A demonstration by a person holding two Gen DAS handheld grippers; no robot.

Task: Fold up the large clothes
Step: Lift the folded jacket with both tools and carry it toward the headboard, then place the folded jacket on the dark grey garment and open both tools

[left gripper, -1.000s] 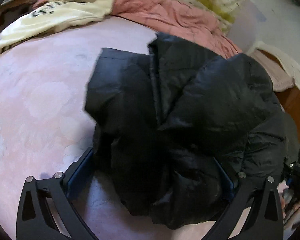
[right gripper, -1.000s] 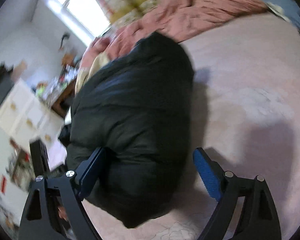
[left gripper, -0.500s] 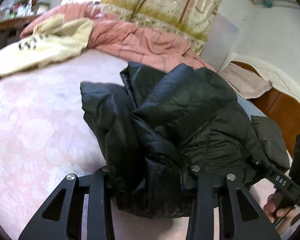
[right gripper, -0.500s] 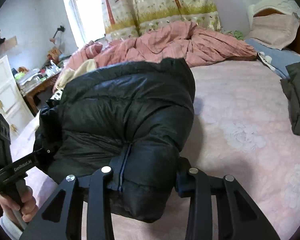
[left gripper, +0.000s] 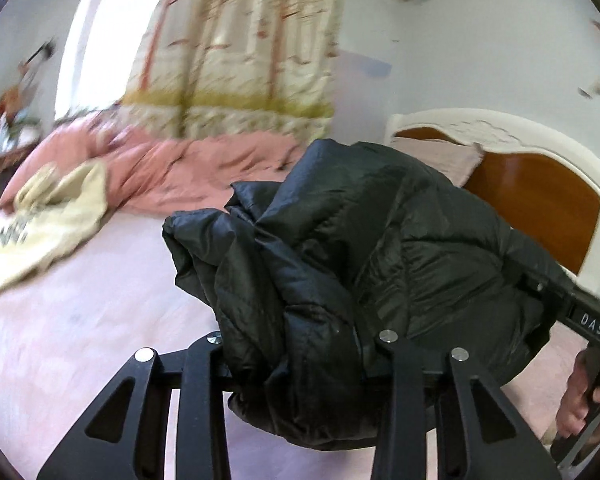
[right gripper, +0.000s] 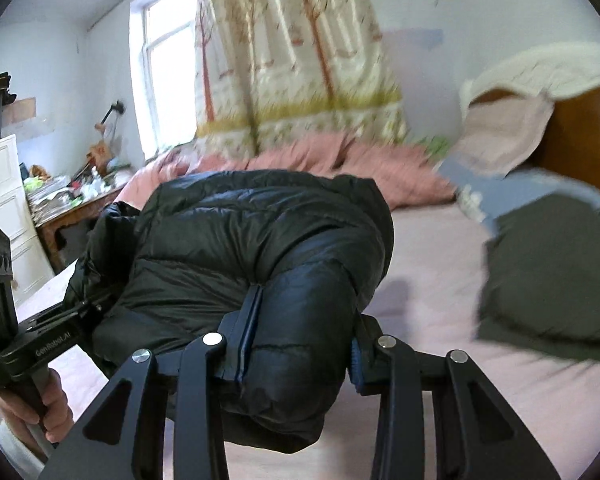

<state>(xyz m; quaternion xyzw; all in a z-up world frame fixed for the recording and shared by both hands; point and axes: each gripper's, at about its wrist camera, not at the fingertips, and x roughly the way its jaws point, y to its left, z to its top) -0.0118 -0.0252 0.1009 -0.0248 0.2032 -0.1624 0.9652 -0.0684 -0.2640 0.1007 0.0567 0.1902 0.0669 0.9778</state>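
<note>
Pink bedding (left gripper: 80, 320) spreads beneath a cream top (left gripper: 40, 224) at far left. Both tools clamp the black puffer jacket (left gripper: 360, 248), raised over the mattress: left gripper (left gripper: 300, 344) pinching one end, right gripper (right gripper: 296, 340) the other.

Pink bed sheet (left gripper: 80, 320); rumpled pink quilt (left gripper: 204, 172); cream printed garment (left gripper: 40, 224); tree-patterned curtain (right gripper: 300, 60); wooden headboard (left gripper: 540, 196); folded grey garment (right gripper: 552, 276); cluttered table (right gripper: 72, 200).
</note>
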